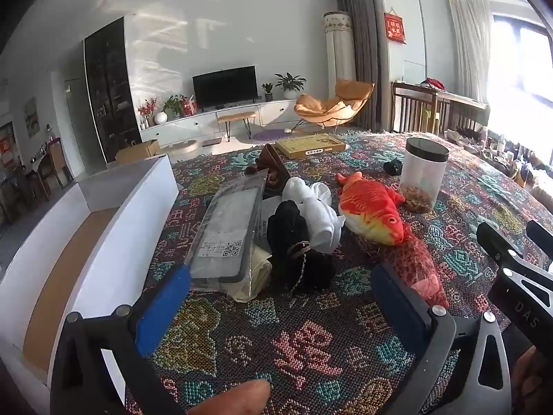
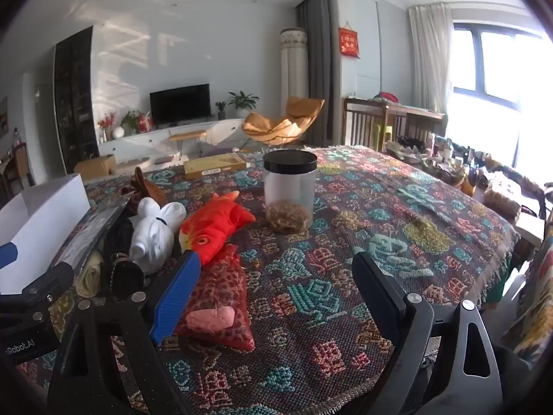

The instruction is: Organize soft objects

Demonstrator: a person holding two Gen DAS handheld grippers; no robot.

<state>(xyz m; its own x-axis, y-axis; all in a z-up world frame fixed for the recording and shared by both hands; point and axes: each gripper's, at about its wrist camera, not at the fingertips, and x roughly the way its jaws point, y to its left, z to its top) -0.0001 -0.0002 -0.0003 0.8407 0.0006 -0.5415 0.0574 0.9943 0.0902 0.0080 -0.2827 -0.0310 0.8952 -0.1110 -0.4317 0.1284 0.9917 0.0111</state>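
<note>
Soft objects lie in a heap on the patterned tablecloth (image 1: 311, 346): an orange plush fish (image 1: 371, 209) (image 2: 214, 223), a white plush (image 1: 316, 207) (image 2: 155, 231), a black soft item (image 1: 293, 238), a red mesh pouch (image 1: 413, 268) (image 2: 221, 294) and a flat grey packet (image 1: 228, 231). My left gripper (image 1: 280, 297) is open and empty, just in front of the heap. My right gripper (image 2: 276, 294) is open and empty, with its left finger beside the red pouch. It also shows at the right of the left wrist view (image 1: 518, 259).
A white open box (image 1: 86, 242) (image 2: 41, 214) stands left of the heap. A clear jar with a black lid (image 1: 423, 173) (image 2: 290, 190) stands behind the fish. A flat yellow box (image 1: 311, 145) lies at the far edge. Cluttered shelves stand to the right.
</note>
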